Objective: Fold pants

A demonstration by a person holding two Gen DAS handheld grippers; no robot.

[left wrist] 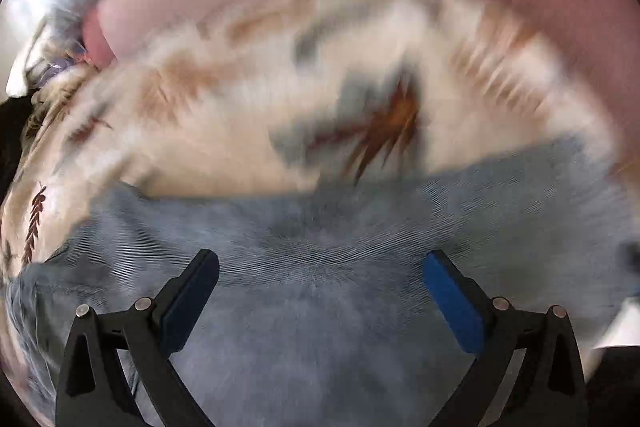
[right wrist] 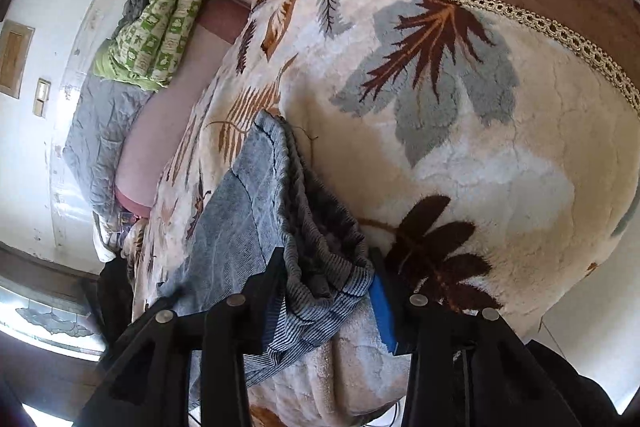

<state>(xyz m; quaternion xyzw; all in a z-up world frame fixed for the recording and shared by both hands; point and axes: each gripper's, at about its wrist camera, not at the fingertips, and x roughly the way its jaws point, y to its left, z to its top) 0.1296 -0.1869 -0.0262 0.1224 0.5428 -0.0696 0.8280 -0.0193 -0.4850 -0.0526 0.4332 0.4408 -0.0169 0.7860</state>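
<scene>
The pants (right wrist: 256, 211) were spread lengthwise on the leaf-patterned blanket (right wrist: 500, 155), not yet visibly folded. The ribbed waistband at 6 o'clock was clamped by the right gripper (right wrist: 326, 277). The left gripper (left wrist: 322, 267) was held spread and empty above the denim.

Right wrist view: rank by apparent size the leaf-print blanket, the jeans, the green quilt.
1. Leaf-print blanket, fills most of the frame.
2. Jeans, though they sit nearest the camera, which inflates them.
3. Green quilt, far off, so its true size is unsure.
</scene>
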